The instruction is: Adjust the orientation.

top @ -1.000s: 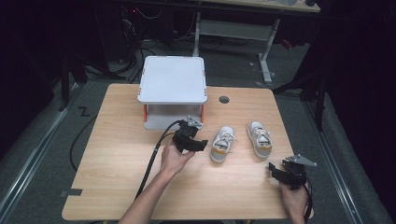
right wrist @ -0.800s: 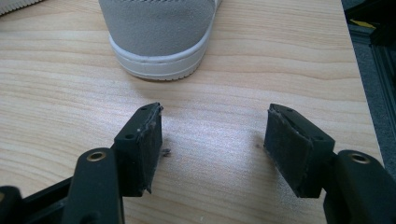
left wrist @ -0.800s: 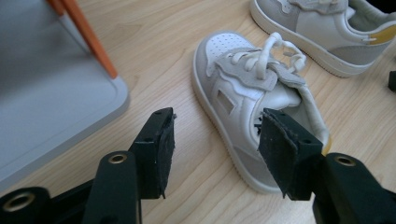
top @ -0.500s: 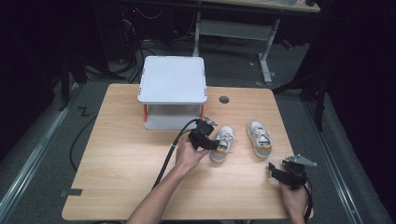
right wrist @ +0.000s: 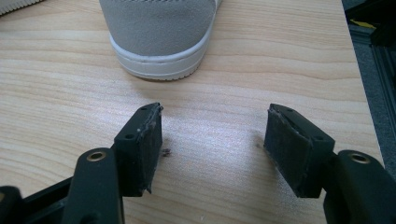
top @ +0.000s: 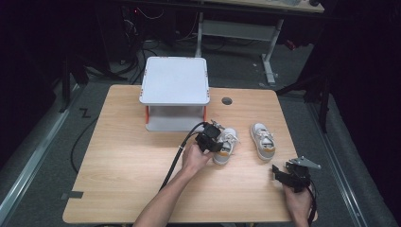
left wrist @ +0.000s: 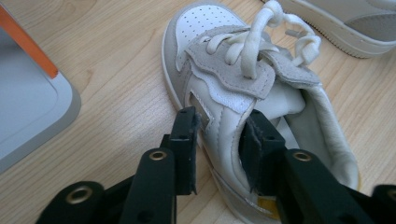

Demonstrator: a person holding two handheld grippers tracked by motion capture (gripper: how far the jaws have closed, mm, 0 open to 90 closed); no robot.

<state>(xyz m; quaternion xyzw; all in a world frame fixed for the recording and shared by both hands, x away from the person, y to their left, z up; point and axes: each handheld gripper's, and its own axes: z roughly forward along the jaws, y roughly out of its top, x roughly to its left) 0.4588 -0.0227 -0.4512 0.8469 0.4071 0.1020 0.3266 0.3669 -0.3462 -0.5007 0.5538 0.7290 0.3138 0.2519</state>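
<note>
Two small white-and-grey sneakers stand on the wooden table. The left shoe has its laces up and its toe pointing away from me. My left gripper has just been closing its jaws. One pad is outside the shoe's side wall and the other inside its opening, pressing on the wall. The right shoe stands free. My right gripper rests open near the table's front right, just behind that shoe's heel, with nothing between its fingers.
A white two-tier rack with orange posts stands at the back centre of the table, just left of the held shoe. A round cable hole sits behind the shoes. The table's right edge is close to my right gripper.
My left hand has moved right from the rack's front to the left shoe, and its jaws have narrowed around the shoe's side wall. The right hand has stayed put.
</note>
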